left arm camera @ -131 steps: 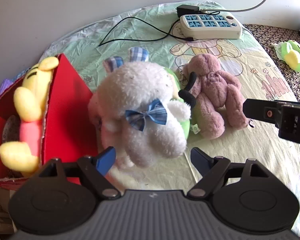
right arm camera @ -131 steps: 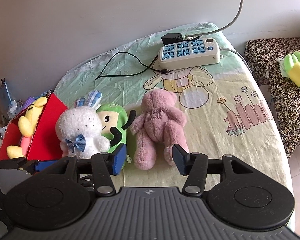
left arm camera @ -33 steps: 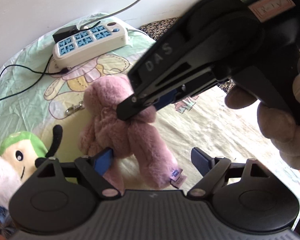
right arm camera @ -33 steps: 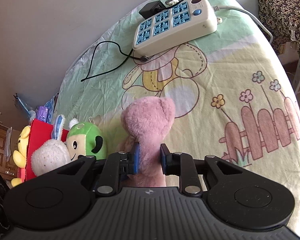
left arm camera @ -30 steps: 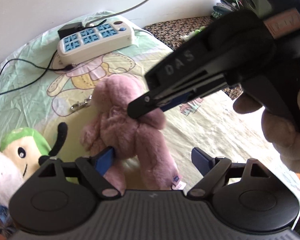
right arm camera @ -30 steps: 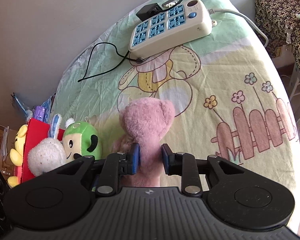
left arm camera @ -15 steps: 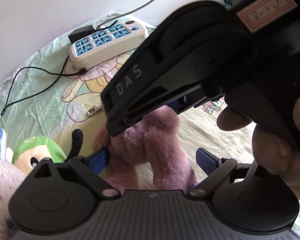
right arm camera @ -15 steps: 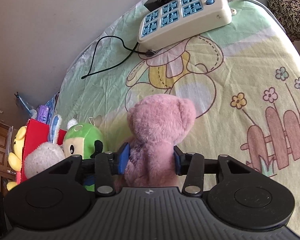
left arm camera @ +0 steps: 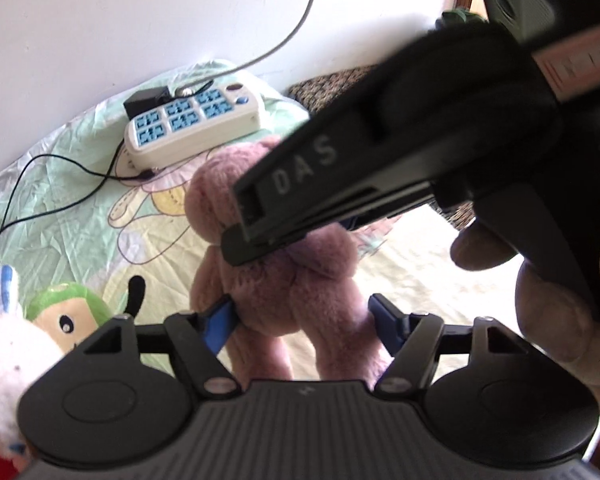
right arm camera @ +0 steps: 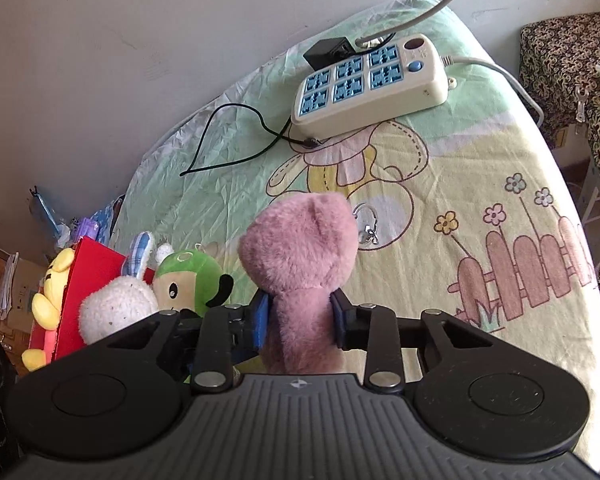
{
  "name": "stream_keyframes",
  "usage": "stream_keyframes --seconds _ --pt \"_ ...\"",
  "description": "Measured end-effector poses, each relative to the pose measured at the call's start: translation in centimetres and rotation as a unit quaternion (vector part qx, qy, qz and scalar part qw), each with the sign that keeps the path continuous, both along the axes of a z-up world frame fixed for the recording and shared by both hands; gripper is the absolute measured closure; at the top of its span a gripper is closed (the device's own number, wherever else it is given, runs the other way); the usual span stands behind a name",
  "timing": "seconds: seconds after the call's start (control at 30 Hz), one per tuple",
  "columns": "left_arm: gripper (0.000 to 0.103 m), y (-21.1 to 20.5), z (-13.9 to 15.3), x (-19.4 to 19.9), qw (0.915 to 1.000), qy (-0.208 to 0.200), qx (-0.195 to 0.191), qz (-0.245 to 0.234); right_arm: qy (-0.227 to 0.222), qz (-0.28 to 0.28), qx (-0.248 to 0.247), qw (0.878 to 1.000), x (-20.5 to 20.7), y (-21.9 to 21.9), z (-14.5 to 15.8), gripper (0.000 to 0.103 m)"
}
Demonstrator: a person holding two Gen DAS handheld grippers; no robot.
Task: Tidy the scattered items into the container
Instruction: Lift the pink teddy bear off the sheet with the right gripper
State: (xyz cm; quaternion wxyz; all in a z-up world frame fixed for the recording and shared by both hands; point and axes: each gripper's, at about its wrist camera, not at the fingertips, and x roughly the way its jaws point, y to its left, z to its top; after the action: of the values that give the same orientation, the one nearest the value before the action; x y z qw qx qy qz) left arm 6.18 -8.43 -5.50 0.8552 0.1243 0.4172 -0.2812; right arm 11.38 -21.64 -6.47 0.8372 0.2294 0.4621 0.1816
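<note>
Four plush toys in all: one pink bear (right arm camera: 300,256), one green-headed toy (right arm camera: 188,276), one white bunny (right arm camera: 116,308) with checked ears, one yellow toy (right arm camera: 50,292). One red container (right arm camera: 86,276), at the left end of the bed, holding the yellow toy at its edge. One cream power strip (right arm camera: 370,84) with six blue sockets, one black adapter (right arm camera: 330,52) at its far end, one thin black cable (right arm camera: 236,140) looping over the cartoon-print sheet (right arm camera: 480,184).

Right gripper (right arm camera: 300,318): blue pads pinching the pink bear's body from both sides, fur bulging above them, bear upright with its head above the pads, apparently raised off the sheet. Small metal ring (right arm camera: 366,220) just beside the bear's head.

Left gripper (left arm camera: 304,322): fingers (left arm camera: 220,320) spread wide, holding nothing; left pad touching or just beside the bear's side, right pad apart from it. Bear's legs hanging between the two pads in the left wrist view, with the right gripper (left arm camera: 256,240) reaching in from above.

Green-headed toy and white bunny lying side by side, touching, between the red container and the bear.
</note>
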Motion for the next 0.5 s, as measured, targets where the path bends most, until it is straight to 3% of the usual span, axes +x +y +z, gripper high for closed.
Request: stream_keyframes --seconds 0.27,0.5 --pt "0.033 1.3 5.6 -4.2 0.9973 -0.060 -0.042 0.006 -0.061 -0.004 0.006 0.998 -3.6 0.1 5.2 0.070" --pt "0.035 5.4 10.3 -6.7 0.9893 -0.113 -0.082 0.042 -0.126 0.025 0.013 0.992 -5.8 3.1 10.3 0.070"
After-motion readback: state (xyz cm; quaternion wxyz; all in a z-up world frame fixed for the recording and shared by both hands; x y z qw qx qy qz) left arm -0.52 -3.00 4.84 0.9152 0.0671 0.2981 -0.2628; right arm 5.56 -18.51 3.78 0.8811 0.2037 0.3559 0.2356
